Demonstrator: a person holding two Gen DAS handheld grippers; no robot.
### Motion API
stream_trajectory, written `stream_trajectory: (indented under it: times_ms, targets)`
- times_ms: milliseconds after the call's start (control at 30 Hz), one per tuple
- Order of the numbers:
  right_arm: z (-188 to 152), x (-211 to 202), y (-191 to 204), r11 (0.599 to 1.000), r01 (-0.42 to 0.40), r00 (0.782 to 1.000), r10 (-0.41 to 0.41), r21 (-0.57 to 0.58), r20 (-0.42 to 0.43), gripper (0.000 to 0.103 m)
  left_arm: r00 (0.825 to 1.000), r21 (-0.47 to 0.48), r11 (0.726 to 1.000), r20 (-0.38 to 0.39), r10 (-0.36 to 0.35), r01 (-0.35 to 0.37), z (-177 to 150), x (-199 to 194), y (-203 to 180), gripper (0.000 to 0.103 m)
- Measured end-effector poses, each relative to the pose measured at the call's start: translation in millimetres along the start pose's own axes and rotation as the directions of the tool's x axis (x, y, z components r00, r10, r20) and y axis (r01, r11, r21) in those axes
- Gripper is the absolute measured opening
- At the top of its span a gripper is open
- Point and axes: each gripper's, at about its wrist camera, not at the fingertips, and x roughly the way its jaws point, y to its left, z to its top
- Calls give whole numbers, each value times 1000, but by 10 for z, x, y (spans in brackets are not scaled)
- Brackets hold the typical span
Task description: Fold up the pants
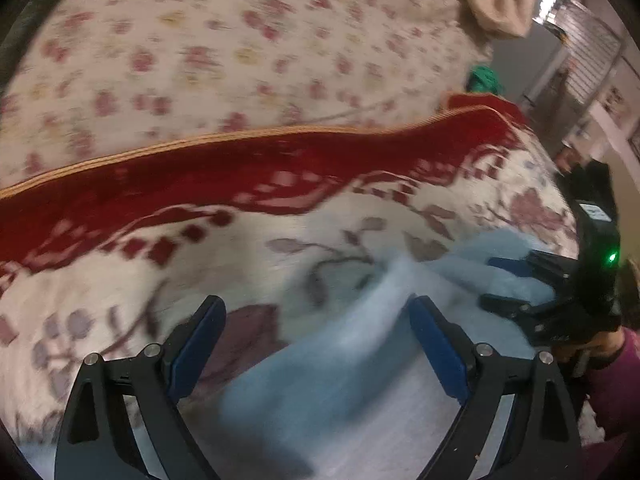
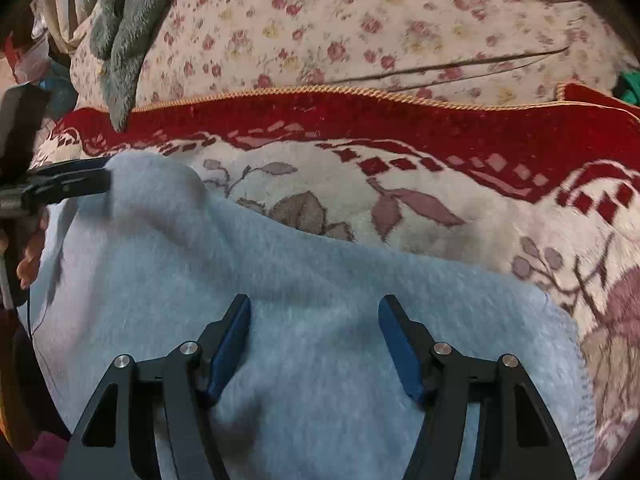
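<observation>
Plainly, the pants, a light blue fleecy garment, lie spread on the red-and-cream blanket that covers the bed, and both wrist views look down on them. In the right wrist view the cloth fills the lower half of the picture, running from a raised hump at the upper left down to a stitched edge at the lower right, so its long axis seems to lie roughly across that view.

The right gripper hangs directly above the middle of the cloth, its jaws well apart and nothing between the blue pads. The left gripper stands wider open, also empty, over the blurred near part of the fabric. In the right view its tips show at the hump on the far left, just beside or touching the cloth; which, I cannot tell.

My judgement is that each hand already sits over its own end, so the next grasp calls for descending, not travelling sideways.
</observation>
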Motion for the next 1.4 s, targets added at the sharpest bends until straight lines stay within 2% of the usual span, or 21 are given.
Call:
stream_trajectory:
  times_ms: [100,200,233,267,333,367,400,467,633,767,833,900,967,1000,1033,1100,1133,1167,1233,1300,1400]
  targets:
    - [-22,8,64,999,35,999,-35,-28,13,70,998,36,999,-52,-37,39,75,164,-110,93]
    - [5,-14,64,1000,10,1000,-10,-8,21,70,992,34,996,-91,-83,86,155,317,-179,92]
    - [4,-49,40,1000,-1,1000,1,-1,29,70,988,28,993,-104,-110,114,186,359,-203,79]
    - [39,-51,56,1000,-9,999,9,4,33,70,985,29,991,-114,-126,130,215,393,-231,50]
    - [41,-112,12,1000,-17,999,17,13,35,70,989,74,993,-126,-80,90,280,476,-320,34]
    - [43,-118,8,1000,-11,999,10,15,37,70,991,102,993,-125,-41,54,300,519,-347,21]
    - [37,-133,-1,1000,1,999,-1,15,42,70,992,105,994,-126,-17,31,318,580,-335,19]
    - [17,-120,-20,1000,12,999,-12,13,48,70,989,19,999,-140,-47,50,343,665,-190,19]
    - [58,-280,-153,995,-53,996,47,84,82,71,997,-11,998,-44,-67,67,221,485,-143,11]
    - [144,-303,-275,996,18,998,-23,90,51,85,996,-23,997,37,-77,78,129,374,-113,11]
    - [172,-234,-259,992,120,992,-121,24,27,85,995,-17,997,70,-75,76,139,330,-124,11]
    - [188,-150,-249,963,263,964,-261,-61,49,83,996,-4,999,79,-46,46,145,360,-122,11]
    - [181,28,-379,920,389,921,-388,-37,48,82,999,-24,1000,54,-2,3,130,515,-88,11]
    - [170,138,-501,924,383,924,-383,15,12,82,999,-37,999,42,-2,4,111,578,-69,11]
    - [159,188,-589,938,342,940,-342,60,-6,81,999,-41,999,33,1,0,95,621,-61,12]
    - [159,110,-630,943,317,947,-321,100,20,80,998,-40,999,54,21,-19,105,576,-66,19]
    - [150,57,-614,940,325,943,-330,100,38,81,998,-43,999,64,23,-20,99,546,-58,30]
    - [143,17,-594,937,336,939,-341,98,46,82,996,-65,997,81,40,-35,104,480,-22,52]
    - [130,-98,-547,941,319,944,-326,114,56,82,993,-107,993,109,54,-43,94,347,39,74]
    - [126,-256,-483,958,247,961,-261,144,88,82,987,-152,988,155,28,-4,52,100,124,76]
    - [152,-463,-216,985,127,978,-144,116,152,83,979,-198,979,186,81,-43,-59,-259,213,82]
